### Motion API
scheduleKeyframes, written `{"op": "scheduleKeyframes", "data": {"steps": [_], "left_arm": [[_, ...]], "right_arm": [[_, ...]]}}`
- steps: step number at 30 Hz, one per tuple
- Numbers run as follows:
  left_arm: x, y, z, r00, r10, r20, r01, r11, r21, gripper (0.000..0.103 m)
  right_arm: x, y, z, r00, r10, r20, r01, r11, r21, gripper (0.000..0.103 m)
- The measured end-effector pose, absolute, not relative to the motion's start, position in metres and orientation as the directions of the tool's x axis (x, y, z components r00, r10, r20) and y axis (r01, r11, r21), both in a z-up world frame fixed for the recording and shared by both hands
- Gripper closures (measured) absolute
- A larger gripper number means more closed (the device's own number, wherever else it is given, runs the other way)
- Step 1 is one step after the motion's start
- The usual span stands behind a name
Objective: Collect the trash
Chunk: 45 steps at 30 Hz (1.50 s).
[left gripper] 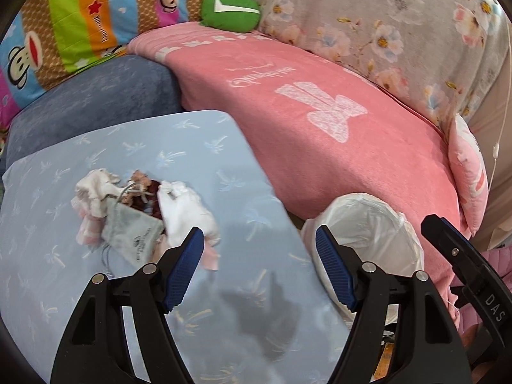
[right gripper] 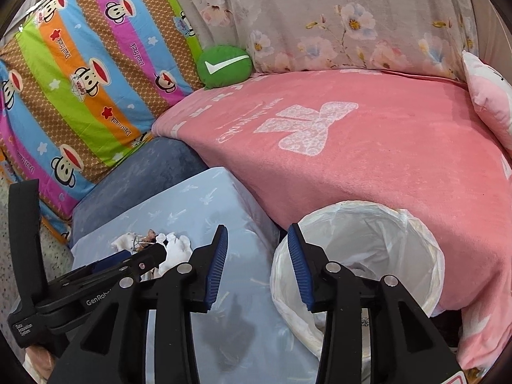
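Blue ribbed pads fill the lower part of both views: the left gripper [left gripper: 259, 268] has its tongs spread apart with nothing between them, and the right gripper [right gripper: 257, 267] is likewise spread and holds nothing. At lower right of the right wrist view a bin [right gripper: 425, 233] lined with a white plastic bag [right gripper: 288, 291] stands open just beside the pale blue cushion [right gripper: 204, 198]; something pale lies at its bottom, too dim to name. Left of centre in the left wrist view the trash pile [left gripper: 144, 211] rests on that cushion: crumpled white tissues, a grey drawstring pouch and dark scraps, blurred and tangled so that single pieces are hard to separate. From the right wrist view the left gripper's body hides most of the pile. Bare cushion lies between pile and bin, and a pink blanket [left gripper: 320, 147] rises just behind both, under a floral cover [right gripper: 352, 16] across the top.
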<state>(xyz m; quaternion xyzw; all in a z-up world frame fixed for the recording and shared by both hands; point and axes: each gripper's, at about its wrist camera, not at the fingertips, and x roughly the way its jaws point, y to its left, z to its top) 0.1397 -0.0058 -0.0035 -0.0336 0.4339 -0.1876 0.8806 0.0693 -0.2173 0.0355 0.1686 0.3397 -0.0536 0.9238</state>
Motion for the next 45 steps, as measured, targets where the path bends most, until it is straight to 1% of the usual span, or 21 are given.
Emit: {"op": "scheduleKeyframes", "data": {"steps": [14,24,33,42,45], "left_arm": [[0.156,0.080,-0.025,0.569,-0.266,-0.778,0.115,0.963,-0.245,0.034],[0.166,0.131,-0.048,0.564,-0.179,-0.806,-0.003,0.976,-0.218,0.034],[0.176,0.159,-0.069,0.536,-0.172,-0.826,-0.058,0.969,-0.239,0.034],[0.194,0.167,-0.083,0.516,-0.189,-0.835,-0.055,0.966,-0.252,0.035],[0.200,0.168,-0.088,0.506,-0.199,-0.839,-0.056,0.963,-0.262,0.043]], "right_arm": [[0.101,-0.146,0.022,0.723,0.098,-0.684,0.099,0.965,0.243,0.064],[0.128,-0.092,-0.004,0.668,0.167,-0.725,0.012,0.972,0.234,0.064],[0.153,-0.048,-0.039,0.606,0.209,-0.768,-0.051,0.973,0.224,0.064],[0.186,-0.023,-0.068,0.546,0.246,-0.801,-0.060,0.965,0.255,0.064],[0.196,-0.017,-0.075,0.534,0.247,-0.809,-0.064,0.966,0.252,0.064]]}}
